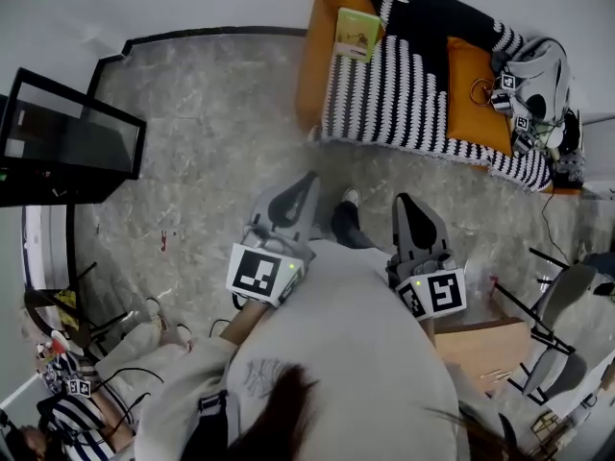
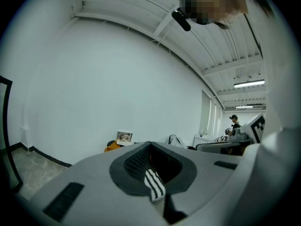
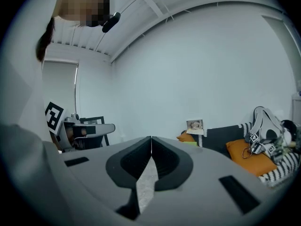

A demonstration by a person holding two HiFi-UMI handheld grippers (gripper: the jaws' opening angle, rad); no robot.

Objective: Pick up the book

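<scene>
A green book [image 1: 356, 33] lies flat on the left end of an orange sofa [image 1: 312, 56], beside a black-and-white striped blanket [image 1: 384, 94]. In the right gripper view the book [image 3: 190, 143] shows as a thin green strip just above the jaws. A picture card [image 2: 124, 137] leans against the wall behind the sofa. My left gripper [image 1: 300, 192] and right gripper [image 1: 407, 207] hang side by side over the floor, well short of the sofa and pointing toward it. Each has its jaw tips pressed together with nothing held.
A grey bag with marker cubes [image 1: 533, 75] rests on the sofa's right end. A black frame stand [image 1: 67, 137] is at the left. A person sits on the floor [image 1: 125, 353] at the lower left. A wooden box [image 1: 485, 349] and stands [image 1: 567, 296] are at the right.
</scene>
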